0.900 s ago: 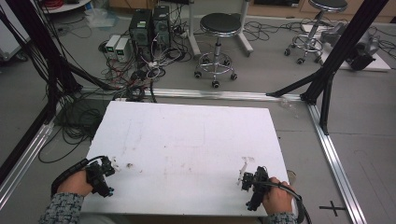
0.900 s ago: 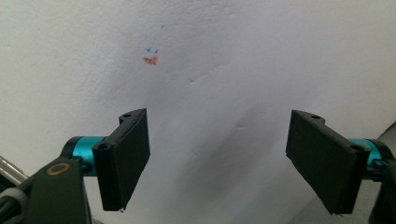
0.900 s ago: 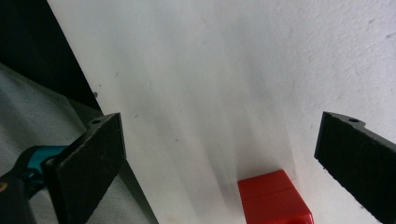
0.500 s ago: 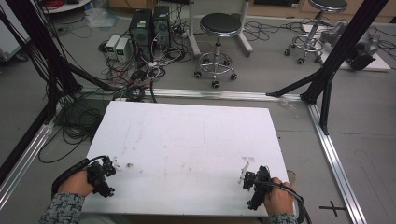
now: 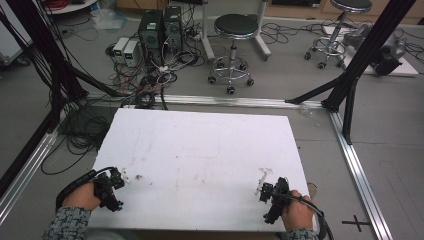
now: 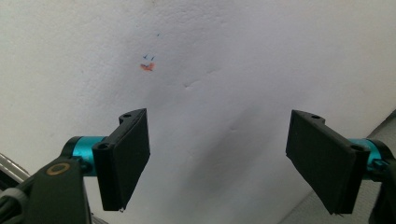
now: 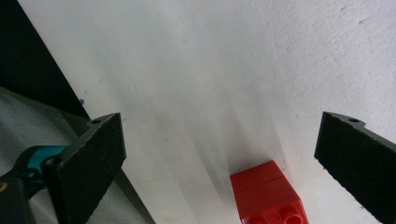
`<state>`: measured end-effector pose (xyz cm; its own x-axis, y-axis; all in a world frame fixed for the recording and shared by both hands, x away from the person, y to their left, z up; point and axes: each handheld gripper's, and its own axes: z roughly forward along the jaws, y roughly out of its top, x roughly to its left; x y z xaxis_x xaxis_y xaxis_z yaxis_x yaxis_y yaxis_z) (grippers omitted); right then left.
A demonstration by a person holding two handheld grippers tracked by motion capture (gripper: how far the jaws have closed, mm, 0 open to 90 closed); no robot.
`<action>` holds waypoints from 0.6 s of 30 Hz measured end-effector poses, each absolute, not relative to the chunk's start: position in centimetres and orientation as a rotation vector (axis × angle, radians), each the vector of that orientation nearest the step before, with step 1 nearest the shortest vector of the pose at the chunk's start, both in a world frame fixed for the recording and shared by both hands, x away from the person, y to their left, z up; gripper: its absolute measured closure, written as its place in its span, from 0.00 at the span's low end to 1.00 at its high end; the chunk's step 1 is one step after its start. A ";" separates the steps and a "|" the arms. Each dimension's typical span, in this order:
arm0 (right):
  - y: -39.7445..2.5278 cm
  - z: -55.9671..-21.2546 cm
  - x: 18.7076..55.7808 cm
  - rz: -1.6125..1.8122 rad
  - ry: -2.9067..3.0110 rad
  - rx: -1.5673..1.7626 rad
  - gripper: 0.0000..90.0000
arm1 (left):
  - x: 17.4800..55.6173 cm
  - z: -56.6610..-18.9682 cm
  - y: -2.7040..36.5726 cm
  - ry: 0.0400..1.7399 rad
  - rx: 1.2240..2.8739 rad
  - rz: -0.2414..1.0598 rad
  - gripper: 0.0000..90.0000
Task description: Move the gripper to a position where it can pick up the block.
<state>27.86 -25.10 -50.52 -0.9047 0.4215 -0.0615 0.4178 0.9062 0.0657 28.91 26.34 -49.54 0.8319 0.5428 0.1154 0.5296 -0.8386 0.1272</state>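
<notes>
On the white table (image 5: 200,150) we see both hand-held tools low at the near edge. At the near left corner, the left hand (image 5: 80,196) holds the left gripper (image 5: 116,179) just above the board; in the left gripper view its jaws stand wide apart with nothing between them, and beyond them lies a small orange smudge (image 6: 147,67) with a few blue specks beside it on the bare white surface. Near the right end of the near edge, the right hand (image 5: 297,216) holds the right gripper (image 5: 265,192). In the right gripper view its jaws are also spread wide and grip nothing. Between them, closer to the right-hand jaw but touching neither, a red studded toy brick (image 7: 267,196) rests on the board, studs facing the camera. Past the table's far edge stand a round black stool (image 5: 235,27) and tangled cables (image 5: 145,80) on the floor.
</notes>
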 end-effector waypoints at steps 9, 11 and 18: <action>-25.1 -50.4 27.9 0.085 2.996 0.657 0.01 | 28.9 -49.5 26.4 0.861 2.915 0.222 0.24; -25.1 -50.3 27.9 0.081 2.996 0.658 0.01 | 28.9 -49.5 26.4 0.861 2.916 0.223 0.24; -25.5 -49.7 27.8 0.101 2.989 0.643 0.01 | 28.9 -49.5 26.4 0.862 2.916 0.226 0.24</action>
<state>27.83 -25.46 -49.70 -0.9084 0.4128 -0.0666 0.4074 0.9096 0.0819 28.88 26.43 -49.48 0.8296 0.5463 0.1155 0.5326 -0.8363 0.1305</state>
